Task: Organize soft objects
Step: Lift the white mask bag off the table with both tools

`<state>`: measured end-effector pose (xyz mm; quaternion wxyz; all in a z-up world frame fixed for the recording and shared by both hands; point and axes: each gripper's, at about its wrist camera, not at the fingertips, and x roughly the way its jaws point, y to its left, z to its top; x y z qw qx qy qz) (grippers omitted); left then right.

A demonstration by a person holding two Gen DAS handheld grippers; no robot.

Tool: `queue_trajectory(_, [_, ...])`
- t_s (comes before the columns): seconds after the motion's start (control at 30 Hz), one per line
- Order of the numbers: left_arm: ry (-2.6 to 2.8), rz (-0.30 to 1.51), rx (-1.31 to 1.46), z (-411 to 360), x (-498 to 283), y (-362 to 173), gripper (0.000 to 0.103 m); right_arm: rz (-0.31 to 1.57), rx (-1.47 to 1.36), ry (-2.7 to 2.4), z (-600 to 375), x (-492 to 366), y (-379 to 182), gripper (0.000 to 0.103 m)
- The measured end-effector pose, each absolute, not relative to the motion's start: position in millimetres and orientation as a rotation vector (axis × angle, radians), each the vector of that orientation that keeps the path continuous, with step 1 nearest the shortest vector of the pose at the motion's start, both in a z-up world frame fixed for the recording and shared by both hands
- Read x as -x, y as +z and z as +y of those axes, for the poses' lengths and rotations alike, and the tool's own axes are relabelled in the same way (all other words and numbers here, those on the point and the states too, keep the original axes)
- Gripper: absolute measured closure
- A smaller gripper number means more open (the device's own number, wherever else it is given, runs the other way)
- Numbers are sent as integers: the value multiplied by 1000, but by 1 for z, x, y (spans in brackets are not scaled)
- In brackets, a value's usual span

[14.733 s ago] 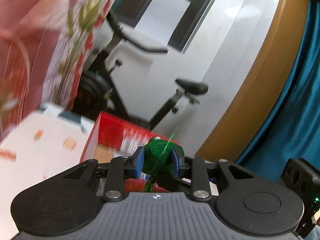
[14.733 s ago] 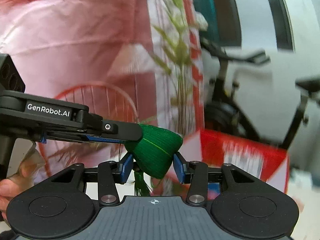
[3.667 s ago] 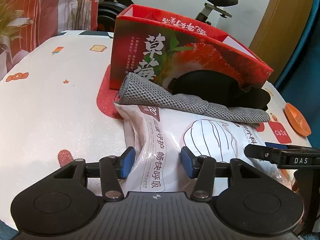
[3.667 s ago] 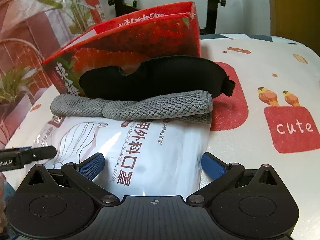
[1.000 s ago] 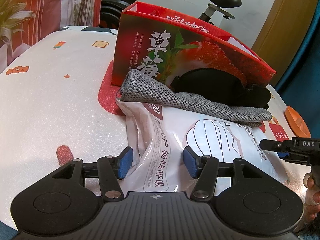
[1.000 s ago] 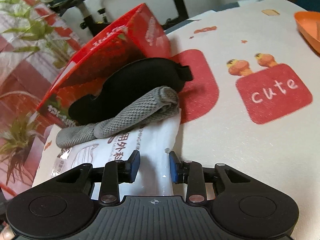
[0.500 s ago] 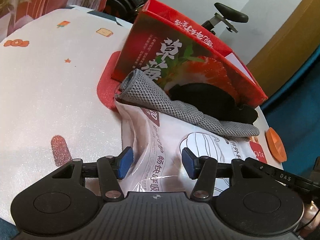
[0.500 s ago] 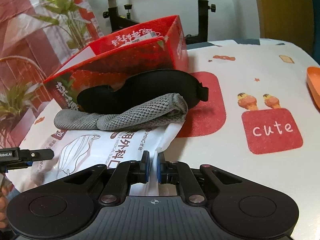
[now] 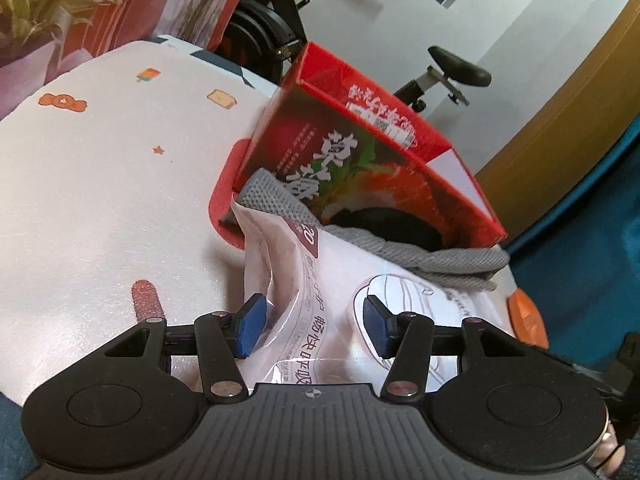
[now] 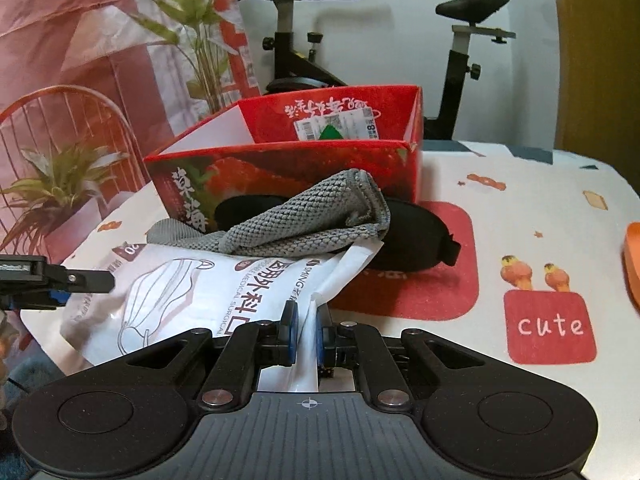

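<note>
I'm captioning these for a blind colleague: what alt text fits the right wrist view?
The right gripper is shut on the edge of a white surgical mask packet, with a grey knitted cloth draped over the packet's far end. Behind them a black sleep mask lies against an open red strawberry box.

This looks like a room in a home. Beyond the fingers stands an exercise bike (image 10: 460, 60) against a white wall, behind a table (image 10: 540, 184) under a cloth printed with cartoon birds and "cute". Left of them hang floral curtains (image 10: 100, 40); right, a wooden door (image 9: 568, 92).
</note>
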<state>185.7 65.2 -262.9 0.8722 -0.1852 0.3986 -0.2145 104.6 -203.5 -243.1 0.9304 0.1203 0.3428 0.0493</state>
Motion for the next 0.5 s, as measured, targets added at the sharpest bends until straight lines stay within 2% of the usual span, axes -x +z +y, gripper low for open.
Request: queue_trajectory(0.5, [-509,690,358,54,-173,-224,48,555,-219,62,-207,-89,-211,95])
